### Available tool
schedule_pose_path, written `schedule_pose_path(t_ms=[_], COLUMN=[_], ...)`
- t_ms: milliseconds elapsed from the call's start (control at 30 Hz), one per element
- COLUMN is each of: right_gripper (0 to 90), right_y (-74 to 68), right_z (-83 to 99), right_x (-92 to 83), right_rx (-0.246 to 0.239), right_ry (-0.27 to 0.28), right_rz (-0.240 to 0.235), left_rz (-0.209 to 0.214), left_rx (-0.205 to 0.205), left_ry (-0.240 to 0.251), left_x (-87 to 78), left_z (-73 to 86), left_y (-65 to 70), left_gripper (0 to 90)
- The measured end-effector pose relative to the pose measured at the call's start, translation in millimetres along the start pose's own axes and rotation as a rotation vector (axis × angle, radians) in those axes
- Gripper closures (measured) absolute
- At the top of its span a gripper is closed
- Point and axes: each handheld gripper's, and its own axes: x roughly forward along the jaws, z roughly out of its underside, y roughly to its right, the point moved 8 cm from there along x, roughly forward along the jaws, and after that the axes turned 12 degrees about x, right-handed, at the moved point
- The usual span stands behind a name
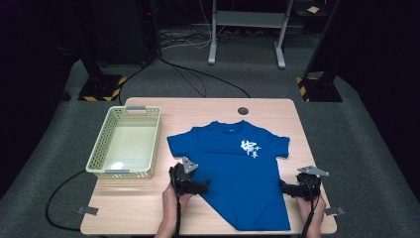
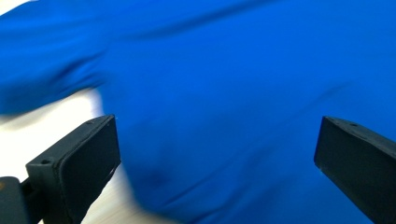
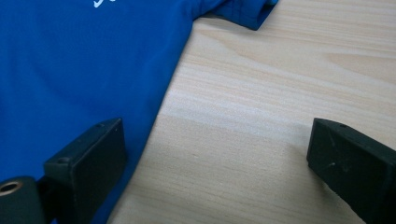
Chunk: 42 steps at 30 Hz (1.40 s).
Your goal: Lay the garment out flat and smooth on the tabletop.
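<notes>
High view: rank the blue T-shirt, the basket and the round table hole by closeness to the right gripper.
From the right gripper:
1. Blue T-shirt, just beside it, to its left.
2. Round table hole, at the far edge.
3. Basket, across the table at left.

blue t-shirt, short-sleeved, with a white printed motif on the chest, spread flat and front-up on the wooden table, collar toward the far edge and hem toward the near edge. the body lies slightly askew, its hem shifted toward the right near corner, with both sleeves extended outward and one side edge running diagonally across the wood. in the left gripper view the fabric appears blurred; in the right gripper view its side edge lies flat on the tabletop.
</notes>
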Motion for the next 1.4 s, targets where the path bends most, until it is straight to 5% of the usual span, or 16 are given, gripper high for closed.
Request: schedule_pose_path(t_ms=[200, 367, 500, 733, 867, 1100, 1400], right_gripper=[4.5, 4.8, 4.8, 5.0, 5.4, 5.7, 6.1], right_y=[0.0, 0.1, -0.2, 0.0, 0.2, 0.3, 0.4], right_z=[-0.1, -0.2, -0.1, -0.2, -0.3, -0.4, -0.4], right_x=[-0.3, -0.7, -0.7, -0.8, -0.8, -0.8, -0.9], right_rx=[0.002, 0.005, 0.004, 0.006, 0.006, 0.007, 0.008], right_ry=[0.001, 0.003, 0.002, 0.003, 0.004, 0.006, 0.006], right_rz=[-0.007, -0.015, -0.017, -0.017, -0.015, -0.014, -0.013], left_rz=[0.071, 0.102, 0.085, 0.126, 0.161, 0.201, 0.199], left_rx=[0.083, 0.116, 0.115, 0.134, 0.109, 0.057, 0.05], left_ry=[-0.008, -0.031, -0.059, -0.064, -0.043, -0.017, 0.008], left_x=[24.7, 41.5, 47.2, 45.7, 43.5, 37.2, 23.1], left_z=[-33.8, -43.6, -41.7, -36.2, -34.4, -29.6, -26.1], left_y=[48.7, 71.2, 74.2, 82.5, 82.3, 77.4, 70.3], left_gripper=[14.8, 21.3, 38.3, 63.4, 75.4, 81.8, 82.2])
